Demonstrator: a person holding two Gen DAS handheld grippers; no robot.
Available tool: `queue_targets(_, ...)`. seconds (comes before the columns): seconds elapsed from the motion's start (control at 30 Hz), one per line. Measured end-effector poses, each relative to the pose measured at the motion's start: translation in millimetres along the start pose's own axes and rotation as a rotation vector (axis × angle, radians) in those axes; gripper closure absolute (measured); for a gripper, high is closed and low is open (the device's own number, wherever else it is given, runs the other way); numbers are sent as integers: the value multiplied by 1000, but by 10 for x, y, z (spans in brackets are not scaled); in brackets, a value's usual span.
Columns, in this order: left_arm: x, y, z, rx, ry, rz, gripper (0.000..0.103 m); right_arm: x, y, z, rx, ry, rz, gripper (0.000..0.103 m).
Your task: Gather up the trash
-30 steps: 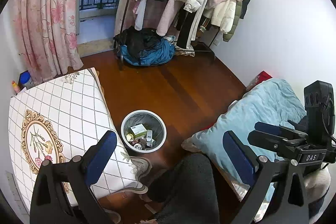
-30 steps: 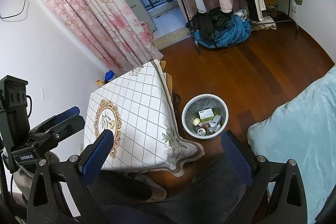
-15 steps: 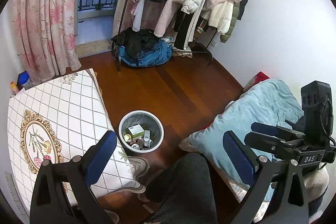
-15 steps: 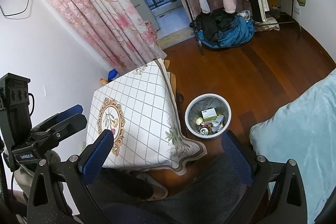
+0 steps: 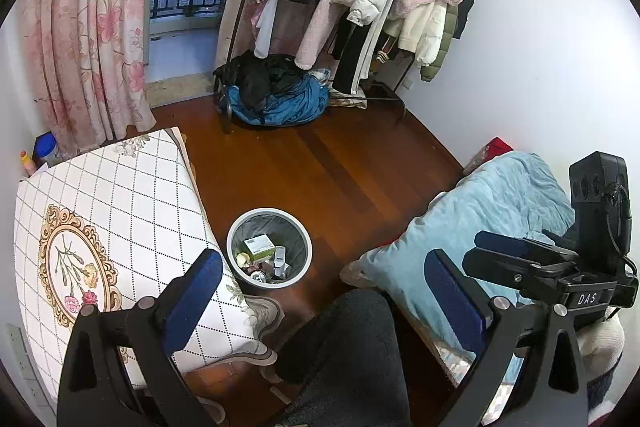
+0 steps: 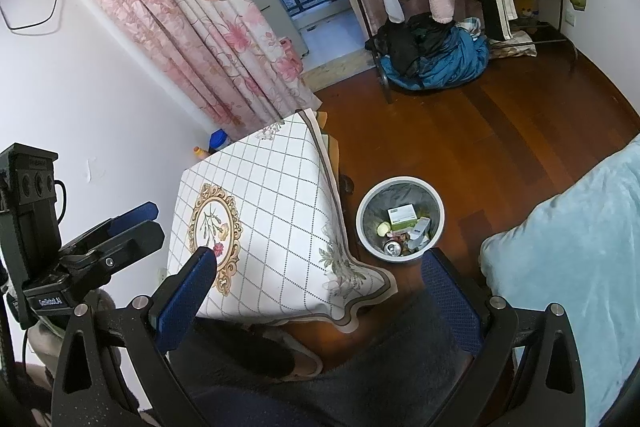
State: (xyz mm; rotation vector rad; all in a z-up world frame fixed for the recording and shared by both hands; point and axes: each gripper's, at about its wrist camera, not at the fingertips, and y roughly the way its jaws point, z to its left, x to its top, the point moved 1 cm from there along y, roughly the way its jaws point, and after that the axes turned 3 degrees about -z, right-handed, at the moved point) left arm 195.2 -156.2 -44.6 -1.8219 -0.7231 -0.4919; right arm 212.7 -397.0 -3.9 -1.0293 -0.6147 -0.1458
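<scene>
Above bin [image 5: 269, 247] — both grippers [image 5: 324, 291] [image 6: 318, 287] agape, empty.

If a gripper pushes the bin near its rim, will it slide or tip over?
The bin looks like light plastic, holding only a box, a can and scraps. On the smooth wood floor it would probably slide; a high push might tip it.

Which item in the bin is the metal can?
The drink can lying at the near edge of the trash bin, silver top facing up. The green-and-white box behind it is cardboard, and the other bits are wrappers and scraps.
</scene>
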Motion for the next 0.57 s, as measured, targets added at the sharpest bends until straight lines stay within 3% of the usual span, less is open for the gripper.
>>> queue_targets(0.57,9,-59,34,-6,-8,-16,0,-10,11,33,6,-10,7,0)
